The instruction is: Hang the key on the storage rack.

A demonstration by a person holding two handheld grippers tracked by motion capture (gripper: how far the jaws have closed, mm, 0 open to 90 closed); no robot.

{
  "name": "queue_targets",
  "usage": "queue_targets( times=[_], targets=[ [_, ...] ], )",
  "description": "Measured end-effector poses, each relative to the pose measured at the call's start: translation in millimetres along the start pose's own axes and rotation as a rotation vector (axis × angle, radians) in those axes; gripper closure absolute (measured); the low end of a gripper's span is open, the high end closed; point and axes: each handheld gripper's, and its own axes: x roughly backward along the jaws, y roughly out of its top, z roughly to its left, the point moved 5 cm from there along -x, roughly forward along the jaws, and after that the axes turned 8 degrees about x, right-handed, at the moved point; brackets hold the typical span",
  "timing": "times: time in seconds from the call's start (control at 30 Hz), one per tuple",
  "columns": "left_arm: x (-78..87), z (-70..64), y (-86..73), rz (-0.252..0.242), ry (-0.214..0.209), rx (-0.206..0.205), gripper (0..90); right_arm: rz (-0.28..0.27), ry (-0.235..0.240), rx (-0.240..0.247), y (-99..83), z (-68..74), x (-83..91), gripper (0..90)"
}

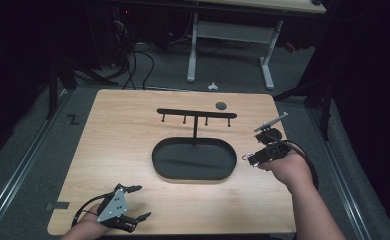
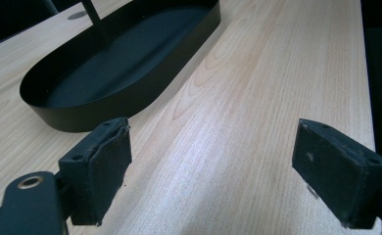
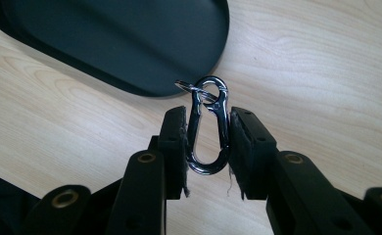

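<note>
The black oval metal tray ahead of the right gripper is being cut off by the frame. Its jaws are clamping a silver metal carabiner clip between them. The left gripper is hovering with jaws wide apart over the light wooden table.

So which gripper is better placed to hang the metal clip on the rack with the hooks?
The right gripper: it is already shut on the carabiner clip beside the black tray, near the hook rack. The left gripper is open and empty at the table's near edge.
</note>
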Motion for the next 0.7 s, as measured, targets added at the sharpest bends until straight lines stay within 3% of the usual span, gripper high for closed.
queue_targets(
  times=[0.7],
  targets=[
    [-0.5,-1.4,-0.2,0.004,-0.005,-0.012,15.3,-0.051,-0.016,0.015,41.3,6.8,23.5,68.8]
  ],
)
